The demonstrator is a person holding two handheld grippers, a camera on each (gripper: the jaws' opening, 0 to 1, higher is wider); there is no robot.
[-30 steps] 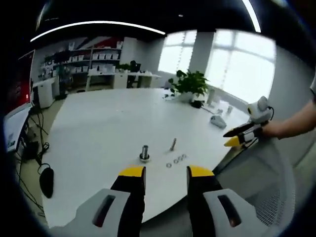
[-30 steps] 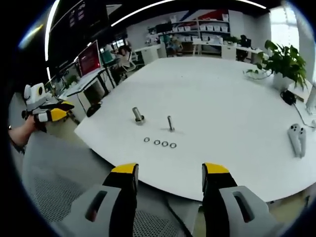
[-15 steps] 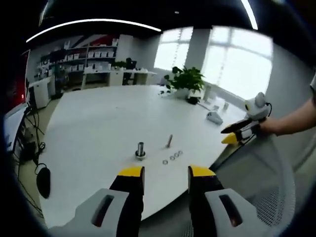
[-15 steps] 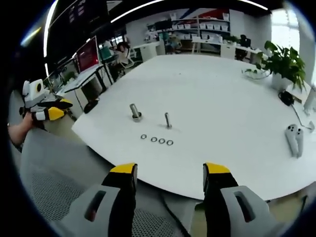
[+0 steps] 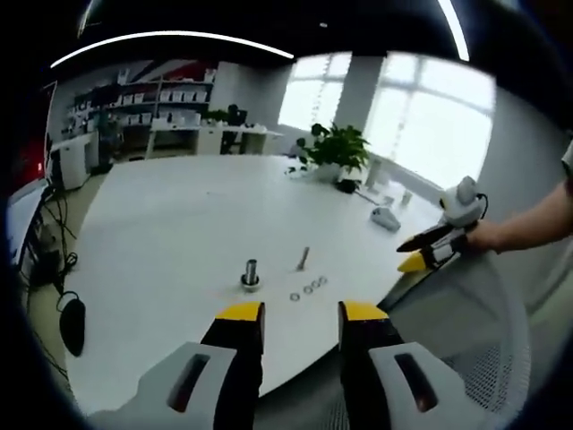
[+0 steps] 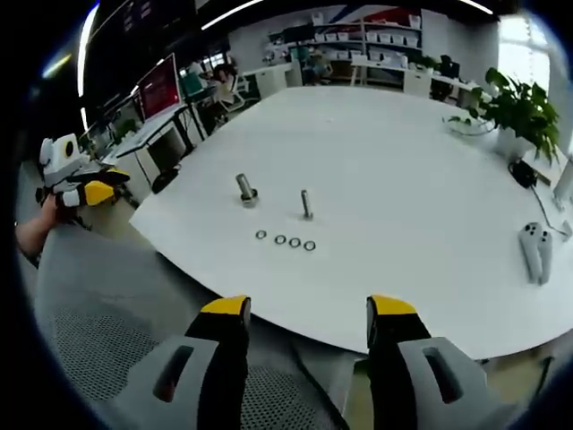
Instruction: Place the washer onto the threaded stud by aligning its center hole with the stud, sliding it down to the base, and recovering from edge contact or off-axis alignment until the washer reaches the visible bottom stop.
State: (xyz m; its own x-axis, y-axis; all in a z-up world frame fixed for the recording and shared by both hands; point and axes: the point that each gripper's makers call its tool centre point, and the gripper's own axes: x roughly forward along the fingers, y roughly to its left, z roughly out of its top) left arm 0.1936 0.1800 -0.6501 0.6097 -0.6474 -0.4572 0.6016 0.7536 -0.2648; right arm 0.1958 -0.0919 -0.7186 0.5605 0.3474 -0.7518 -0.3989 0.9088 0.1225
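Washers, small silver metal rings x4 (image 6: pixel 285 240) in row on white round table (image 6: pixel 403 161), just near of thin upright threaded stud (image 6: pixel 306 204) | ahead of both grippers, well apart | R gripper (image 6: pixel 306 309) jaws spread, empty | L gripper (image 5: pixel 294 312) jaws spread, empty | stud axis vertical.

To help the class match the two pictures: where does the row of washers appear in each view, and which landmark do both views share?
Left gripper view: row of washers lies below centre, right of the thin stud.
Right gripper view: row of washers lies centre-left, just below the thin stud.
Shared landmark: potted plant.
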